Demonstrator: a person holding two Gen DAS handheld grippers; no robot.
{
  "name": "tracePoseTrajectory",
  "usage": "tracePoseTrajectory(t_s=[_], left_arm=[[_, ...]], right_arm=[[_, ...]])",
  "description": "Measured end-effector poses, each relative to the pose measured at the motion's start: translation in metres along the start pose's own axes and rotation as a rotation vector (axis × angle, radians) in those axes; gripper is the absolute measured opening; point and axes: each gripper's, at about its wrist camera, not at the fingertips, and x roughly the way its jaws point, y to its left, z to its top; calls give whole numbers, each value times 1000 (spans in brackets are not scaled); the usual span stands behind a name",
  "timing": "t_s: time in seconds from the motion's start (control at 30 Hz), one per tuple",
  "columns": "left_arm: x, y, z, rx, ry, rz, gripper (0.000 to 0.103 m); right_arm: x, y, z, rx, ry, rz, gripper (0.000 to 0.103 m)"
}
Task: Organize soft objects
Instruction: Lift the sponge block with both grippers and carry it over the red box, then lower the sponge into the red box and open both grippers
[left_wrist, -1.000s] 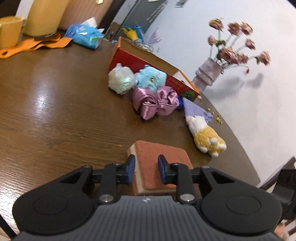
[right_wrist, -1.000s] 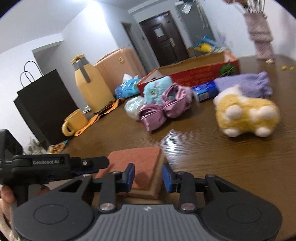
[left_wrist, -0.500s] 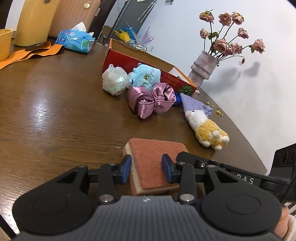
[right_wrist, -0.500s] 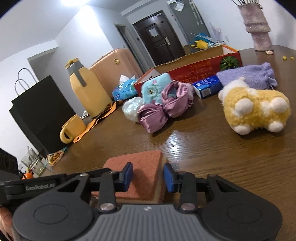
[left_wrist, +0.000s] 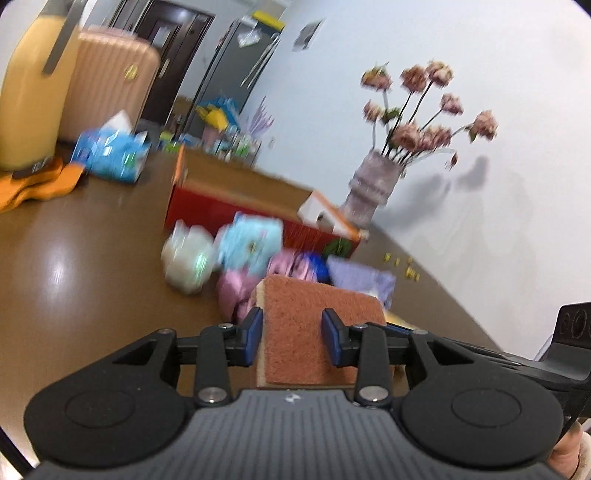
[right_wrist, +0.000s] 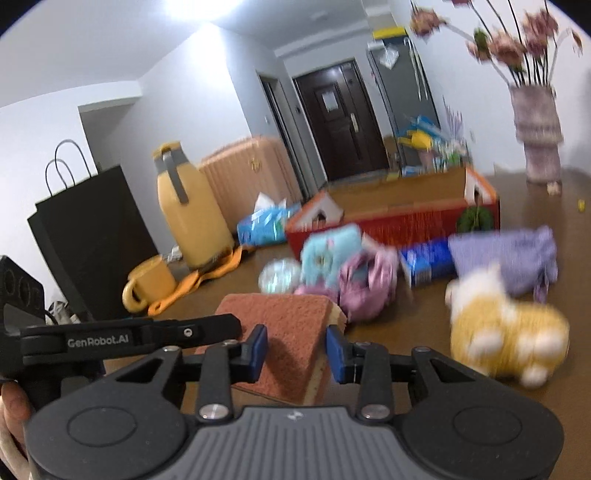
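Both grippers clamp the sponge (left_wrist: 317, 328) from opposite sides, left gripper (left_wrist: 291, 341) and right gripper (right_wrist: 295, 354); red box (right_wrist: 399, 225) lies straight ahead beyond the toys

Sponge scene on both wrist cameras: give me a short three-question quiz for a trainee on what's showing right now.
1. True or false: the sponge shows between the fingertips of both the left hand-held gripper and the right hand-held gripper.
2. Right wrist view: what lies just behind the yellow plush toy? A) a banana B) a purple pouch C) a book
3. Fill in: the flowers stand in a ___.
Key: 1 true; 2 B; 3 vase.
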Motion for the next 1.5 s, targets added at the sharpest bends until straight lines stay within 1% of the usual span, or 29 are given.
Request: tracePoseTrajectory(t_s=[0.1, 0.17, 0.23, 0.27, 0.33, 0.37, 0.4, 0.43, 0.47, 0.5, 0.53, 0.6, 0.63, 0.67, 0.7, 0.8, 0.83, 0.87, 0.9, 0.93, 1.0, 1.03, 1.13, 1.2, 1.27, 1.33, 1.4, 1.47, 1.5], left_arm=[[11, -4, 34, 27, -50, -4, 35], [29, -6, 74, 43, -65, 2, 35], [53, -3, 117, 34, -72, 1, 35], [66, -1, 134, 50, -75, 8, 35], [100, 6, 174, 31, -64, 46, 35], [119, 11, 191, 39, -43, 64, 35], [139, 16, 206, 44, -17, 78, 34], [161, 26, 221, 34, 6, 90, 34], [182, 35, 232, 28, 33, 104, 35], [200, 44, 238, 26, 57, 106, 34], [225, 57, 244, -7, 90, 123, 34], [266, 78, 245, -39, 148, 162, 34], [280, 85, 243, -40, 169, 184, 35], [299, 90, 242, -20, 187, 221, 34], [315, 98, 240, -27, 205, 254, 34], [345, 123, 233, -74, 282, 310, 35], [352, 126, 229, -57, 304, 336, 35], [355, 126, 227, -15, 314, 360, 34], [355, 120, 224, 51, 298, 371, 38], [353, 116, 222, 95, 286, 377, 38], [350, 113, 222, 133, 285, 366, 50], [345, 113, 223, 141, 282, 343, 52], [319, 105, 226, 182, 233, 359, 57], [293, 95, 229, 219, 175, 391, 70], [269, 83, 235, 239, 115, 397, 71], [236, 73, 236, 253, 66, 407, 73], [205, 63, 239, 268, 11, 420, 79], [170, 50, 235, 288, -43, 429, 80], [158, 45, 233, 296, -56, 436, 80]], right_arm=[[11, -7, 36, 1, -51, 16, 35], [26, -14, 70, -6, -78, 29, 35], [49, -23, 111, -15, -99, 31, 35], [64, -29, 132, -16, -102, 27, 34], [103, -46, 175, 29, -65, 31, 33], [123, -55, 192, 51, -41, 23, 33], [142, -63, 206, 74, -24, 15, 33], [167, -73, 221, 87, 13, 5, 34], [188, -80, 230, 82, 39, -3, 33], [210, -90, 238, 93, 58, -19, 33], [234, -100, 244, 100, 94, -30, 33], [279, -122, 250, 156, 156, -59, 32], [305, -131, 251, 167, 191, -78, 32], [324, -139, 249, 178, 219, -86, 32], [341, -147, 247, 198, 240, -92, 31], [385, -168, 233, 273, 328, -91, 30], [395, -170, 227, 271, 346, -96, 29], [401, -168, 223, 255, 367, -107, 28], [408, -166, 219, 228, 383, -125, 26], [411, -164, 213, 208, 382, -144, 24], [408, -164, 212, 207, 362, -142, 24], [406, -164, 214, 205, 350, -151, 24], [379, -156, 231, 138, 314, -181, 24], [344, -147, 245, 75, 259, -192, 26], [307, -143, 255, 25, 204, -198, 32], [264, -138, 264, -28, 159, -222, 37], [223, -135, 266, -66, 122, -253, 40], [182, -134, 264, -81, 86, -284, 47], [164, -134, 262, -85, 74, -288, 47]])
